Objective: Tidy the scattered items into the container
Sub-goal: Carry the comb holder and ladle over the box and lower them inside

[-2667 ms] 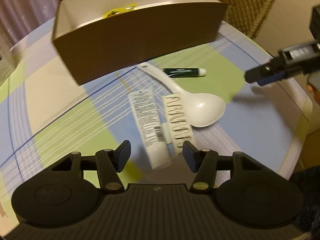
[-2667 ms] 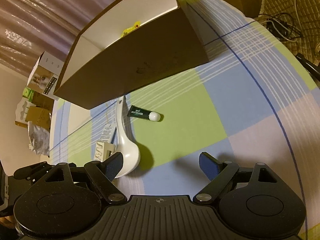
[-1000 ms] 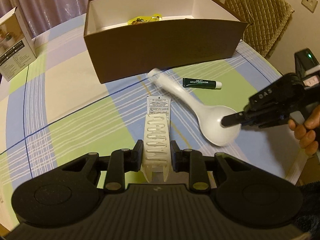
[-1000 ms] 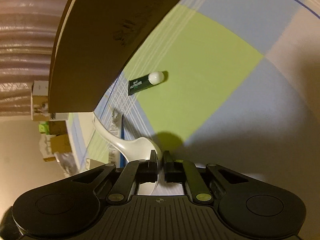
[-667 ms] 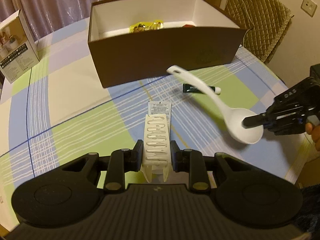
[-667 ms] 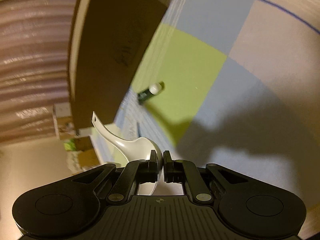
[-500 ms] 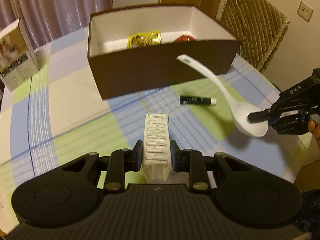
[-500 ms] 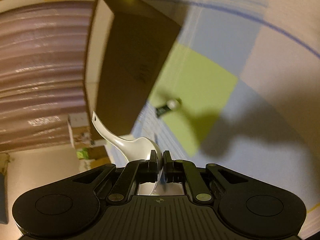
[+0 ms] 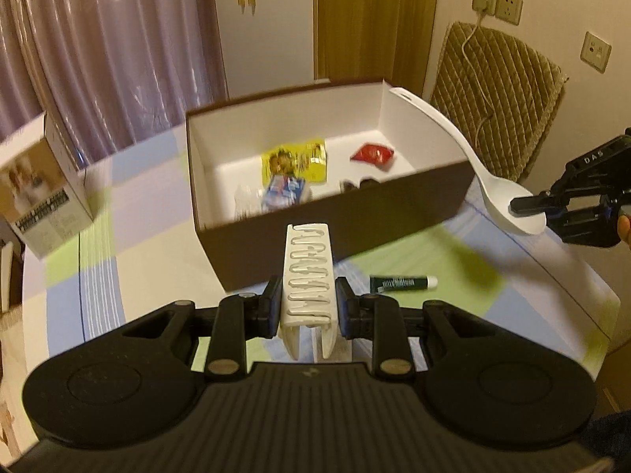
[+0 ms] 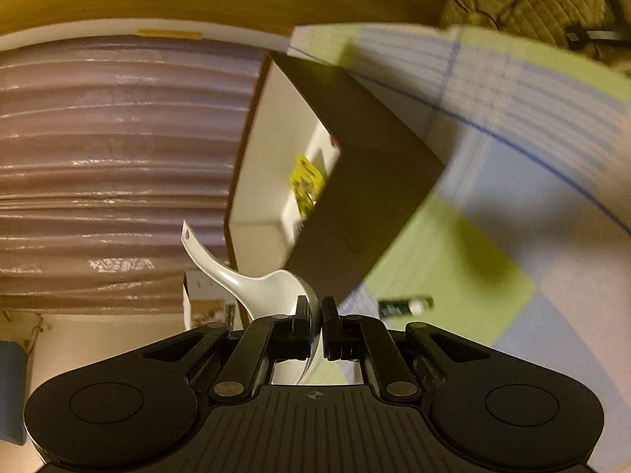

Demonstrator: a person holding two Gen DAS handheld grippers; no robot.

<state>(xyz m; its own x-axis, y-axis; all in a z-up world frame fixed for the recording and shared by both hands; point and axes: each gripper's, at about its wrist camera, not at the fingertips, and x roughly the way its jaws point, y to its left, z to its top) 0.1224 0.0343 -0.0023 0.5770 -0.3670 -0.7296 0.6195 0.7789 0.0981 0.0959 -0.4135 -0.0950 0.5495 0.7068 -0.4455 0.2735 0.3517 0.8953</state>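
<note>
- Since the earlier frames, both tools have risen off the counter (image 9: 130,260) with their loads; the box interior, formerly hidden behind its near wall, is now open to the left wrist view.
- Left tool (image 9: 308,302): clenched on a white ribbed clip (image 9: 310,276), held clear of the counter, its far end overlapping the near wall of the box in view.
- Right tool (image 10: 314,317): clamped on the bowl of a white spoon (image 10: 252,280); the handle reaches up and away. In the left wrist view the spoon's handle lies over the box's right end.
- Brown box (image 9: 355,213): stands on the checked cloth, white inside. It holds a yellow packet (image 9: 295,159), a red packet (image 9: 372,154), a blue packet (image 9: 286,191) and a small dark item not identifiable.
- Green tube (image 9: 402,283) with white cap: lies on the counter just in front of the box, apart from both tools.
- Printed carton (image 9: 41,193): upright at the counter's left side, well apart from the box.
</note>
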